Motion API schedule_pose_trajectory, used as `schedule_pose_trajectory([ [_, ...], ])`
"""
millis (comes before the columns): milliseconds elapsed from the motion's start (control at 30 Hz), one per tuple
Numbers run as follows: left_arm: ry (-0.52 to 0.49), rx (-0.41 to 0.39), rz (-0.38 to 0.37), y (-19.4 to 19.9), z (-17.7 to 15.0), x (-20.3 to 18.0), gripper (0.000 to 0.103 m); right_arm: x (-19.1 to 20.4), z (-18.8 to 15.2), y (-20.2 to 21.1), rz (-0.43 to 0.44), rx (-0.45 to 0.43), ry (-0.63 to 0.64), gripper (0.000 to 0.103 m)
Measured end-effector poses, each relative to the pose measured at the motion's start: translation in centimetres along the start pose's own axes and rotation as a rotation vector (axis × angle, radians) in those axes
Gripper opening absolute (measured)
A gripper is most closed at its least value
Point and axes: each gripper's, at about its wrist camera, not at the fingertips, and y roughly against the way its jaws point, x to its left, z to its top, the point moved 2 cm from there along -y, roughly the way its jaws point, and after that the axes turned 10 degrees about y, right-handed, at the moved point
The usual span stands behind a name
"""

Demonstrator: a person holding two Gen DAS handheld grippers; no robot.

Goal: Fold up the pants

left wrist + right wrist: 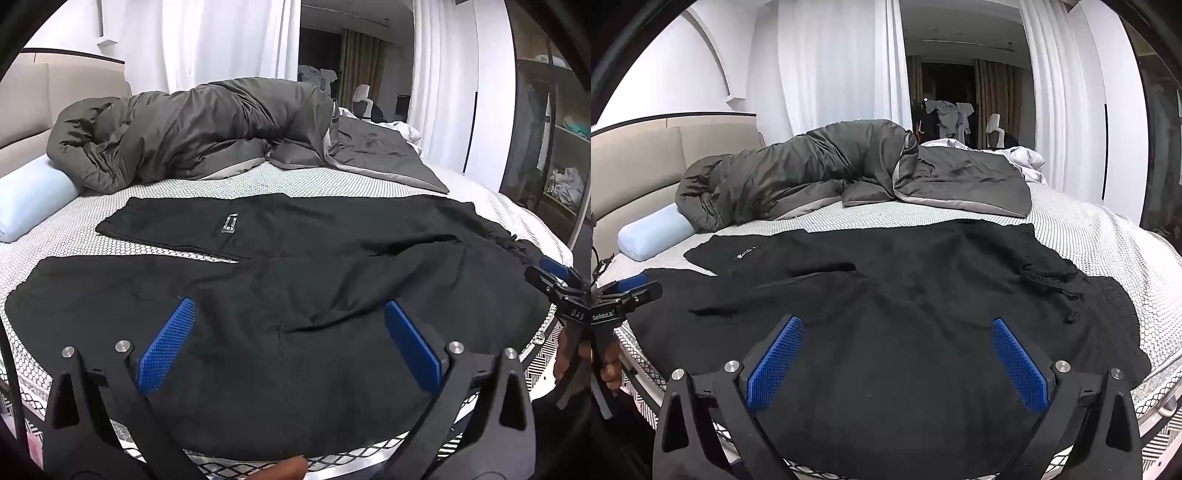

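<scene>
Black pants (295, 266) lie spread flat on the bed, legs pointing left and waistband with drawstring to the right; they also show in the right wrist view (905, 295). A small label (228, 223) sits on the far leg. My left gripper (288, 314) is open and empty, hovering over the near leg by the bed's front edge. My right gripper (897, 332) is open and empty over the seat of the pants. The right gripper also shows at the right edge of the left wrist view (554, 273), and the left gripper at the left edge of the right wrist view (631, 290).
A crumpled grey duvet (207, 133) lies across the far side of the bed. A light blue bolster (29, 199) rests at the far left by the beige headboard (26, 96). The patterned mattress (258, 181) shows between duvet and pants. A wardrobe (554, 147) stands at right.
</scene>
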Motion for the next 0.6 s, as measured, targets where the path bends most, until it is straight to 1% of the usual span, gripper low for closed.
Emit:
schedule_pose_trajectory([
  [267,0.002,0.0,0.0,1.1,0.4,0.6,0.102,0.2,0.0,-0.5,-0.013,0.014,0.003,0.103],
  [367,-0.009,0.006,0.006,0.1,0.0,0.2,0.102,0.2,0.0,-0.5,-0.014,0.017,0.003,0.103],
  [600,-0.023,0.012,0.015,-0.6,-0.1,-0.3,0.102,0.2,0.0,-0.4,-0.022,0.01,0.003,0.103],
])
